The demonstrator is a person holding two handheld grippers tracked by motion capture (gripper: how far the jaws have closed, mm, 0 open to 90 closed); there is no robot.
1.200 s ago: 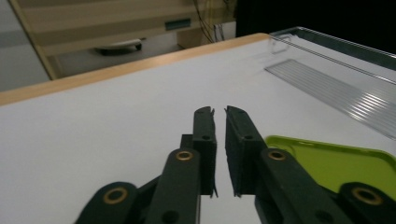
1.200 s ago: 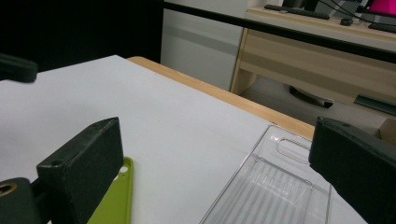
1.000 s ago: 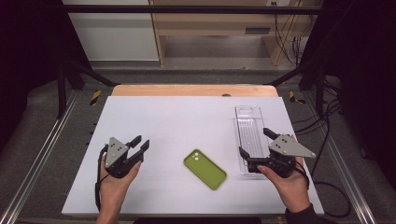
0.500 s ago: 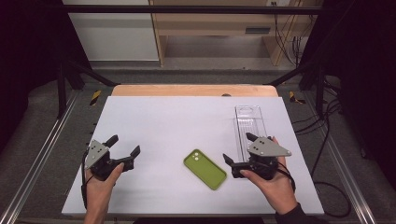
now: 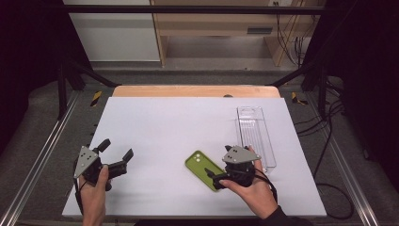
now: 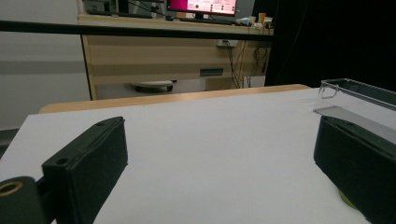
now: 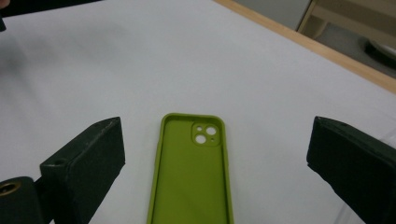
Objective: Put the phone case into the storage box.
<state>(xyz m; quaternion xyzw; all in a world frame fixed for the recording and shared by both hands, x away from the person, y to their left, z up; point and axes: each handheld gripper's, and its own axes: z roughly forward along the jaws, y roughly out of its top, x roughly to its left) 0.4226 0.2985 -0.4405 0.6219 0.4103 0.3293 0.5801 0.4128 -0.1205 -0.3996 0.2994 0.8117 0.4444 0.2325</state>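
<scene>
The right gripper [image 5: 212,178] has come down over the green case [image 5: 205,169] near the table's [image 5: 164,122] front edge, jaws apart and just narrowing, straddling it untouched. The left gripper [image 5: 116,153] has just opened wide (nothing between), so a right-hand pickup looks next.

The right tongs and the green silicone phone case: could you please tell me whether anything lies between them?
Nothing does: in the right gripper view the green silicone phone case lies on bare white table, directly between the open right tongs.
</scene>
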